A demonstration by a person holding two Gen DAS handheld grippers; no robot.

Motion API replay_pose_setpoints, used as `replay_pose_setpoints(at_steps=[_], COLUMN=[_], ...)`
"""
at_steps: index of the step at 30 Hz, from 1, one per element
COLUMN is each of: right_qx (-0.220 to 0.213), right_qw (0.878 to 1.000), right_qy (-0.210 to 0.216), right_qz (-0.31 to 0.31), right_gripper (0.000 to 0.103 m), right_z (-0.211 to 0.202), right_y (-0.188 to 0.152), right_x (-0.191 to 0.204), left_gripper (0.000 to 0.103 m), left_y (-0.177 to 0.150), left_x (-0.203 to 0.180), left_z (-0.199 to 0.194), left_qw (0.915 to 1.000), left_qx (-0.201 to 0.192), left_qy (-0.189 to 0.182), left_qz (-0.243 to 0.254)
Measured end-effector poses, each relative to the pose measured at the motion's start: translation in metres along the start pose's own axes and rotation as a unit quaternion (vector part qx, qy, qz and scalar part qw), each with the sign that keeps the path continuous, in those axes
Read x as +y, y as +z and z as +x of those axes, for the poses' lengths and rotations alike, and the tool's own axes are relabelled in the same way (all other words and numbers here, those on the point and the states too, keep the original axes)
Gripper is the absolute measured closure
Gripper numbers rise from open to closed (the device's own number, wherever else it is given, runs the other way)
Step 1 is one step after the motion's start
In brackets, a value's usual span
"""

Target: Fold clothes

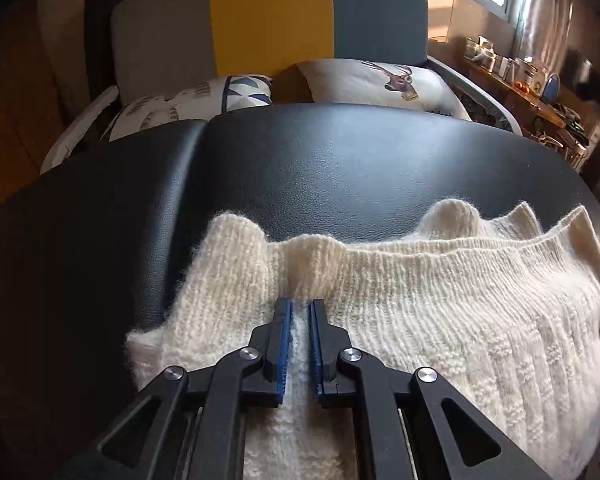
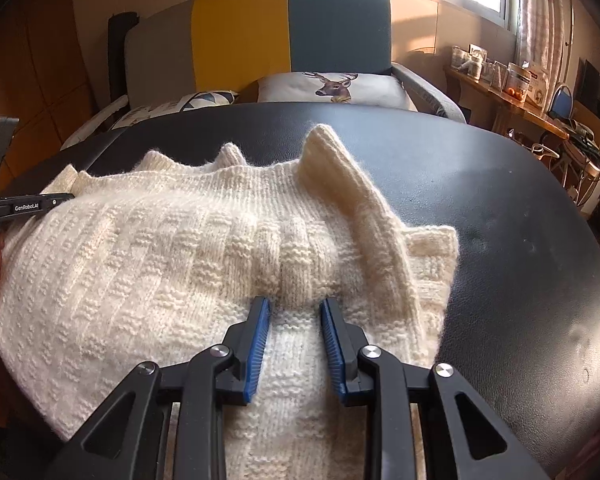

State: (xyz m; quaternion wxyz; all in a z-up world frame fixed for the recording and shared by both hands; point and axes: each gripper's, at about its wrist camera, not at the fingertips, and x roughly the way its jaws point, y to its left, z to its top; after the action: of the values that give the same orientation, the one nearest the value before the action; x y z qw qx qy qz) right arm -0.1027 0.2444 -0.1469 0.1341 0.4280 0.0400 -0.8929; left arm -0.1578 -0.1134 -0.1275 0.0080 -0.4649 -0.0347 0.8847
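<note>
**Both grippers pinching sweater on table**

Left wrist: left gripper fingers nearly closed, pinching a ridge of the cream knit sweater lying on the black table.

Right wrist: right gripper fingers narrowly apart, knit bunched between. Other gripper reads "GenRobot.AI".

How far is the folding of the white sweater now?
The cream sweater lies bunched on the black table, with no neat fold visible. Left gripper and right gripper each pinch a ridge of knit. The folds all appear left to do.
</note>
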Motion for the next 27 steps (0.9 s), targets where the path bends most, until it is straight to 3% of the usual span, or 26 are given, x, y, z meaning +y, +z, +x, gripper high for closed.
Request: replay_pose_setpoints(at_steps=[3, 6, 8, 10, 12, 15, 20, 22, 23, 24, 25, 27], right_qx=[-0.004, -0.010, -0.018, -0.024, -0.022, -0.012, -0.009, -0.009, -0.009, -0.009, -0.005, 0.013], right_qw=[1.000, 1.000, 1.000, 1.000, 0.999, 0.997, 0.997, 0.998, 0.998, 0.998, 0.999, 1.000], right_qy=[0.002, 0.004, 0.005, 0.010, 0.022, 0.038, 0.032, 0.029, 0.028, 0.027, 0.025, 0.011], right_qz=[0.003, 0.005, 0.007, 0.014, 0.037, 0.067, 0.063, 0.056, 0.053, 0.050, 0.039, 0.001], right_gripper=[0.076, 0.076, 0.076, 0.076, 0.075, 0.075, 0.075, 0.075, 0.075, 0.075, 0.075, 0.075], right_z=[0.000, 0.000, 0.000, 0.000, 0.000, 0.001, 0.001, 0.001, 0.000, 0.000, 0.000, 0.001], right_y=[-0.001, -0.003, -0.005, -0.006, -0.006, -0.004, -0.004, -0.004, -0.004, -0.004, -0.003, 0.000], right_x=[-0.001, -0.001, -0.002, -0.004, -0.009, -0.015, -0.012, -0.011, -0.010, -0.010, -0.009, -0.006], left_gripper=[0.079, 0.064, 0.061, 0.051, 0.048, 0.043, 0.040, 0.047, 0.057, 0.083, 0.093, 0.094], left_y=[0.007, 0.003, -0.011, -0.035, -0.065, -0.106, -0.141, -0.149, -0.151, -0.152, -0.153, -0.155], left_x=[0.017, 0.055, 0.085, 0.105, 0.112, 0.098, 0.079, 0.077, 0.076, 0.076, 0.076, 0.077], left_z=[-0.019, -0.052, -0.072, -0.086, -0.095, -0.103, -0.109, -0.113, -0.114, -0.114, -0.113, -0.109], left_qw=[0.9985, 0.9937, 0.9875, 0.9813, 0.9791, 0.9835, 0.9795, 0.9802, 0.9806, 0.9815, 0.9824, 0.9835], left_qx=[-0.004, -0.030, -0.038, -0.029, -0.011, 0.012, 0.012, -0.006, -0.010, -0.008, -0.006, 0.005], left_qy=[-0.046, -0.057, -0.077, -0.110, -0.136, -0.139, -0.173, -0.168, -0.165, -0.161, -0.157, -0.150], left_qz=[-0.030, -0.092, -0.132, -0.155, -0.151, -0.116, -0.103, -0.105, -0.105, -0.103, -0.102, -0.101])
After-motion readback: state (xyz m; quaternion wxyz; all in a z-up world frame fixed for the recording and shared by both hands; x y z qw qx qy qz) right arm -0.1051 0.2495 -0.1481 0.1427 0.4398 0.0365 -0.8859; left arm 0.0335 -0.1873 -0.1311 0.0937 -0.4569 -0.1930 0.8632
